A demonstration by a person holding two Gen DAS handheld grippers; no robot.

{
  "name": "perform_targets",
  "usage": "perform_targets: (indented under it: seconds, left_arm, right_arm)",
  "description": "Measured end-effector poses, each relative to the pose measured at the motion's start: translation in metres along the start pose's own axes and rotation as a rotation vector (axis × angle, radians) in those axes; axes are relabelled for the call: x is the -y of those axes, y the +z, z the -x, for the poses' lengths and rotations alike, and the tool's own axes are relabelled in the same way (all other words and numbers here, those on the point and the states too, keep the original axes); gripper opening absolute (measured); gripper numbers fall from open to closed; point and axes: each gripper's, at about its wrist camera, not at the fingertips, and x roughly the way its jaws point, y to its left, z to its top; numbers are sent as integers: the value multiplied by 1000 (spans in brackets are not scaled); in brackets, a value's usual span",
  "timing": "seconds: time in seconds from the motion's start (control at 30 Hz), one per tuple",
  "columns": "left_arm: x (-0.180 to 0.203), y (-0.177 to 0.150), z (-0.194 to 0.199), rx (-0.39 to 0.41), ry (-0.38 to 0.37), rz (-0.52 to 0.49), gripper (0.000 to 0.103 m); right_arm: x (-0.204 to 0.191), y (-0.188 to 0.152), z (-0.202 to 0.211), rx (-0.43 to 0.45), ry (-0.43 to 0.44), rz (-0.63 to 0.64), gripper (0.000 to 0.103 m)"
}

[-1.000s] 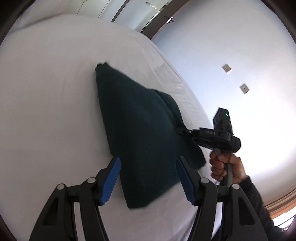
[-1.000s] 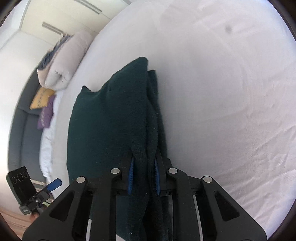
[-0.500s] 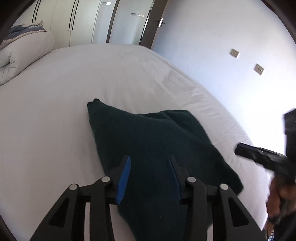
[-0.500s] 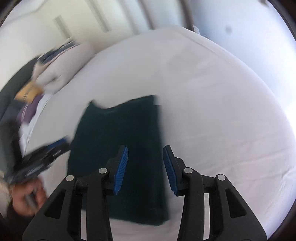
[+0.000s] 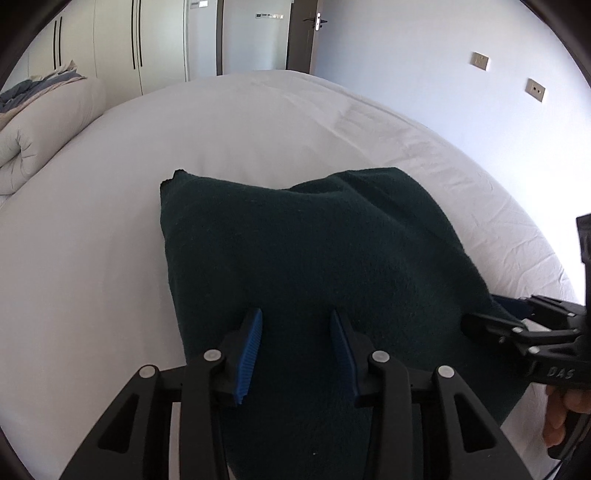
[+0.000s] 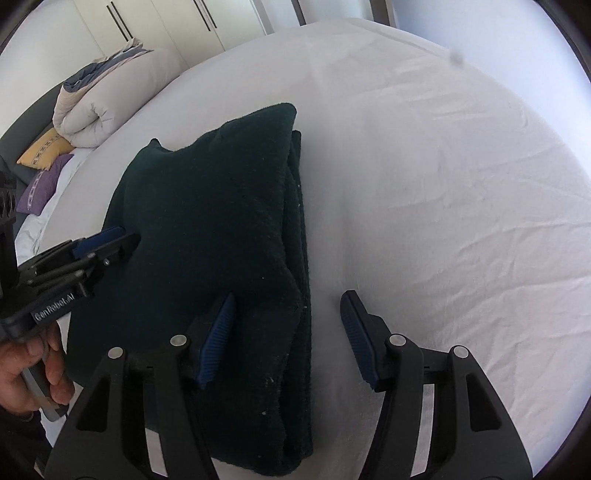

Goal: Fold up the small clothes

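Note:
A dark green knitted garment [image 5: 314, 254] lies folded in several layers on the white bed sheet [image 5: 92, 258]; it also shows in the right wrist view [image 6: 210, 229]. My left gripper [image 5: 295, 347] is open and empty, low over the garment's near edge. My right gripper [image 6: 288, 332] is open and empty, its fingers straddling the garment's right edge. The right gripper shows at the right of the left wrist view [image 5: 517, 332], by the garment's right corner. The left gripper shows at the left of the right wrist view [image 6: 92, 247], at the garment's left side.
A rolled white duvet [image 6: 107, 99] lies at the head of the bed, with a yellow pillow [image 6: 44, 151] and a purple pillow [image 6: 40, 184] beside it. Wardrobe doors [image 5: 122, 48] and a room door [image 5: 303, 33] stand beyond the bed. The wall [image 5: 461, 85] runs along the bed's right side.
My right gripper let go of the garment's edge, opened wide and drew back. My left gripper narrowed a little and moved low over the garment. The garment now lies flat.

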Motion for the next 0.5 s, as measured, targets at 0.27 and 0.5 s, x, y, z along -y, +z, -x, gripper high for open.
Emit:
perform_targets:
  seconds: [0.27,0.5]
  left_arm:
    - [1,0,-1,-2,11,-2,41]
    - [0,-1,0,-2,10,-7,41]
  right_arm:
    - [-20,-7,43,74,-29,10,56]
    - [-3,-20,40,7,-11,-39,56]
